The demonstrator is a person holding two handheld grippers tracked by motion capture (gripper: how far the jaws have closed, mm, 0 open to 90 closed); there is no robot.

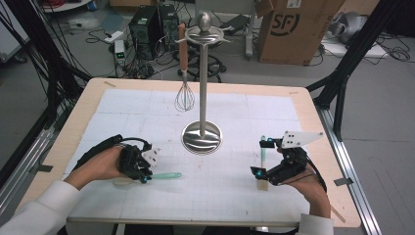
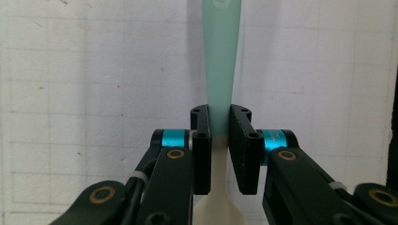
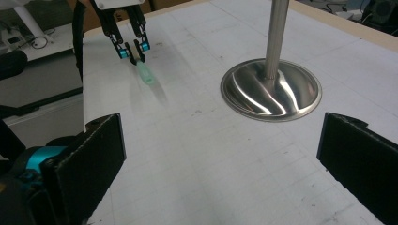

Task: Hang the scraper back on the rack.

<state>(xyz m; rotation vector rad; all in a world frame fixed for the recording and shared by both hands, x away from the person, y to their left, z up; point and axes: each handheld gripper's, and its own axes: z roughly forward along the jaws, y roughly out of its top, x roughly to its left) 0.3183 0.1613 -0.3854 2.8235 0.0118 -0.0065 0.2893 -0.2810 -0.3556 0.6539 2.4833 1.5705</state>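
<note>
A spatula [image 1: 166,175] with a mint-green handle and a cream head lies flat on the white mat at the front left. My left gripper [image 1: 145,177] is shut on its handle close to the head. In the left gripper view the pads [image 2: 202,140] press both sides of the spatula [image 2: 220,56]. At the front right my right gripper [image 1: 263,157] stands wide open above a second utensil [image 1: 263,151], a thin green-handled one lying on the mat. In the right gripper view nothing sits between the right gripper's [image 3: 225,164] pads, and the left gripper [image 3: 133,49] shows far off.
A steel utensil stand [image 1: 202,137] with a round base rises at the mat's centre. A whisk [image 1: 184,98] with a wooden handle hangs from its top ring. Behind the table, cardboard boxes, computer cases and cables lie on the floor. Black frame posts flank the table.
</note>
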